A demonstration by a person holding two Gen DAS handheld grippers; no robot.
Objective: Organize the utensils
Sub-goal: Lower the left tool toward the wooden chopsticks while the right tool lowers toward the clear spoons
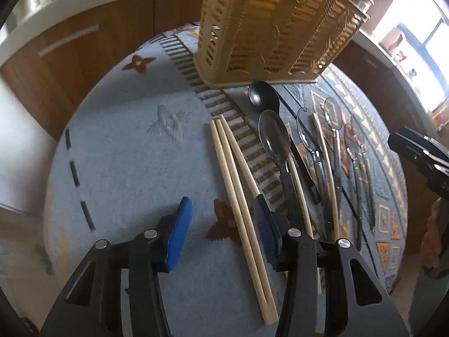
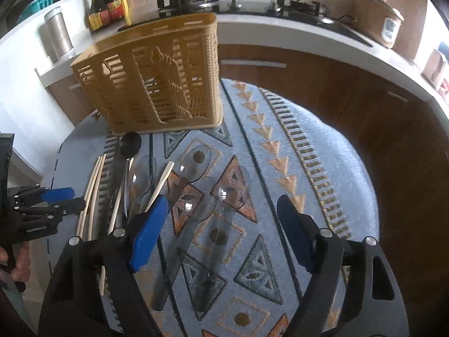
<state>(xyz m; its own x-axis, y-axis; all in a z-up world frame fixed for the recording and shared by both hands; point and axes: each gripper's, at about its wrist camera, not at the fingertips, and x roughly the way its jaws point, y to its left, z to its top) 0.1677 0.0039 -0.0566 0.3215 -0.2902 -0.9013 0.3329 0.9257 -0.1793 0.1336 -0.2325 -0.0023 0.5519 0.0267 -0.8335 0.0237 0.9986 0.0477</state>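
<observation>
Chopsticks (image 1: 238, 196): on patterned cloth (image 1: 126, 168) before slotted caddy (image 1: 269, 28), light, stiff, prone to rolling; best pinched mid-shaft. Left claw (image 1: 221, 230) spread, straddling them; right claw (image 2: 221, 230) spread, empty.

You've got pale matt wooden chopsticks (image 1: 238, 193) on a woven, nubby cloth mat (image 1: 126, 154). Caddy (image 1: 275, 28) is tan slotted plastic, low sheen. Black spoon (image 1: 262, 95) looks satin plastic; clear spoons (image 2: 221, 196) glossy. Gripper pads (image 1: 179, 236) are matt blue rubbery; cabinet fronts (image 2: 322, 90) smooth wood-grain.
</observation>
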